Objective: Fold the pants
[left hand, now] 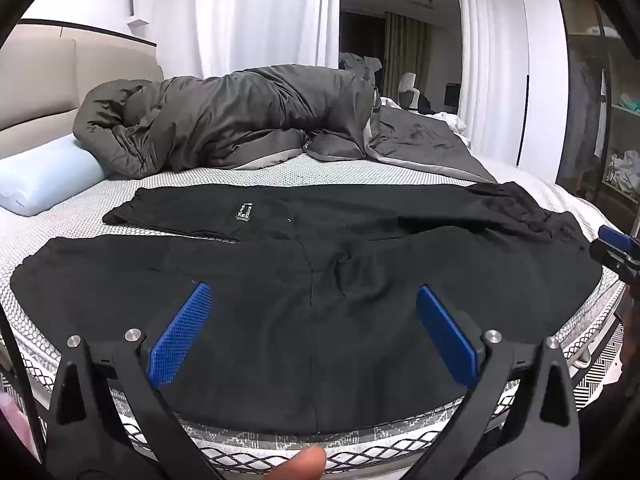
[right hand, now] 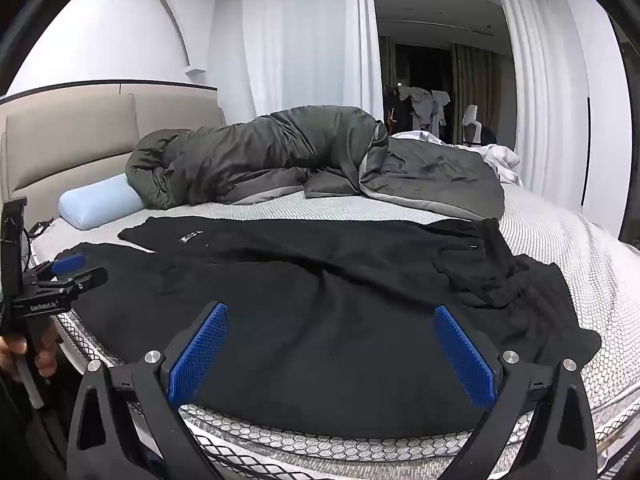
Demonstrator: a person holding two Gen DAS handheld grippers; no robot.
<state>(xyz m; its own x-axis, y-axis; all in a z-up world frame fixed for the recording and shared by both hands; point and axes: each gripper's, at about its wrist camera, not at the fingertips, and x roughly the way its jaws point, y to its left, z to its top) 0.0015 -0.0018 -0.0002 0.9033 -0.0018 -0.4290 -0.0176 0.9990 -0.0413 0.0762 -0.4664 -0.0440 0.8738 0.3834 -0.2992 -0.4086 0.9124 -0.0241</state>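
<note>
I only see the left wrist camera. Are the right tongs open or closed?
Observer: Open. The right tongs are spread wide over the black pants, gripping nothing.
Operator: How do my left tongs look from there?
Observer: The left tongs poke in sideways at the picture's left edge, a hand around the handle.
Operator: Any writing?
Observer: White letters on its side read GenRobot.AI.

"GenRobot.AI" in white on black body of left gripper (right hand: 68, 266). Small white-printed label (left hand: 242, 213) on black fabric pants (left hand: 320, 320): unreadable.
</note>
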